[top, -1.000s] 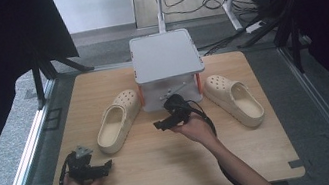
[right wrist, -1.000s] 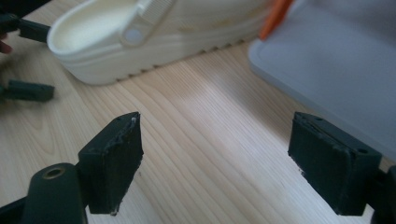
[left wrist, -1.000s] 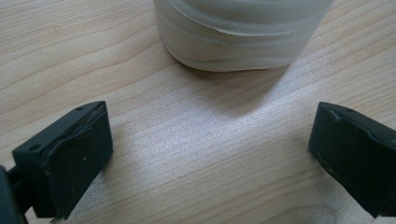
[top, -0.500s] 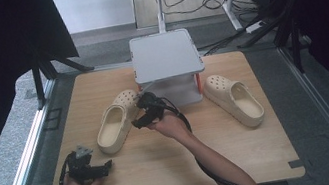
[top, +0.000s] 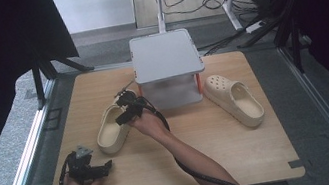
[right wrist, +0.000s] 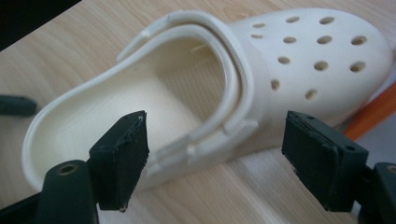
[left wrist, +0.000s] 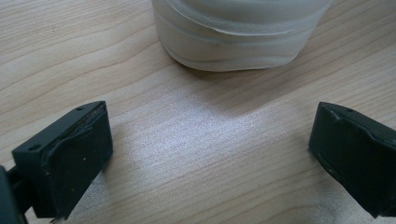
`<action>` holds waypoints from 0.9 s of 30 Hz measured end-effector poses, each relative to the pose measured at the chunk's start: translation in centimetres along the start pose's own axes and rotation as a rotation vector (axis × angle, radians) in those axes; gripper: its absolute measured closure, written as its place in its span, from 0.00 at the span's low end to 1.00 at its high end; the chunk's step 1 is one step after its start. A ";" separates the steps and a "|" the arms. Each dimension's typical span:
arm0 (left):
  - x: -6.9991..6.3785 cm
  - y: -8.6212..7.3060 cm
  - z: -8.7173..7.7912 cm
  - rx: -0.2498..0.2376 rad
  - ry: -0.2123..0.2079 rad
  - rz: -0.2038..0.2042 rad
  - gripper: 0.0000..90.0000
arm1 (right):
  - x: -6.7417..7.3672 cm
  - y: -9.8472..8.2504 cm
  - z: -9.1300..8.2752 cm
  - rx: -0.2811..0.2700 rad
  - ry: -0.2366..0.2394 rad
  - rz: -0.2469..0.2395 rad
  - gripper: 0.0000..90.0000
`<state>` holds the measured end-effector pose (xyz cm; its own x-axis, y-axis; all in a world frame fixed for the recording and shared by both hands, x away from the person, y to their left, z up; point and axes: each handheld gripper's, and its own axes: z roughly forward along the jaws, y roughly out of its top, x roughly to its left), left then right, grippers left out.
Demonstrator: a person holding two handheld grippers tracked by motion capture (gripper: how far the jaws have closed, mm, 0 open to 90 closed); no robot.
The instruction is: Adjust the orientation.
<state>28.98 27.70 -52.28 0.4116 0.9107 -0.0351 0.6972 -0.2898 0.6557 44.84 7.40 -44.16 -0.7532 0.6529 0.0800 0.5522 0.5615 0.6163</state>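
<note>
Two claws at work: right claw (top: pixel 125 110) over the left-hand cream clog (top: pixel 113 128), jaws set wide after just easing inward a little, pads either side of the strap end in the right gripper view, nothing pinched. Left claw (top: pixel 98 168) low at the near-left edge of the wooden counter (top: pixel 243 152), jaws spread wide and holding nothing, aimed at the heel of that clog (left wrist: pixel 240 32). Farther out, a second cream clog (top: pixel 233 98) well apart on the right, a grey box-shaped stand (top: pixel 167 66) with orange posts between the pair.
</note>
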 end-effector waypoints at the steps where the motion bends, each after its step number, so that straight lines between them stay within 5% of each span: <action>1: 0.0 0.0 0.0 -0.001 0.001 0.000 0.00 | 0.1 0.2 0.3 0.004 -0.009 -0.002 0.26; 7: 0.0 0.0 0.0 -0.001 0.000 0.003 0.00 | 0.0 0.8 1.3 0.035 -0.093 0.005 0.37; 17: 0.0 0.0 0.0 0.000 0.000 0.005 0.00 | -0.9 0.1 -0.5 0.076 -0.073 0.006 0.65; 21: 0.0 0.0 0.0 0.000 -0.002 0.002 0.00 | -1.3 -0.1 -1.3 0.081 -0.127 -0.006 0.82; 27: 0.0 0.0 0.0 -0.001 -0.001 0.002 0.00 | -1.6 -0.3 -2.3 0.078 -0.126 -0.036 0.85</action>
<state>28.97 27.67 -52.29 0.4132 0.9100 -0.0347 0.6958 -0.2909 0.6567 45.01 5.03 -42.66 -0.7245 0.6879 -0.0430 0.5558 0.6200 0.5539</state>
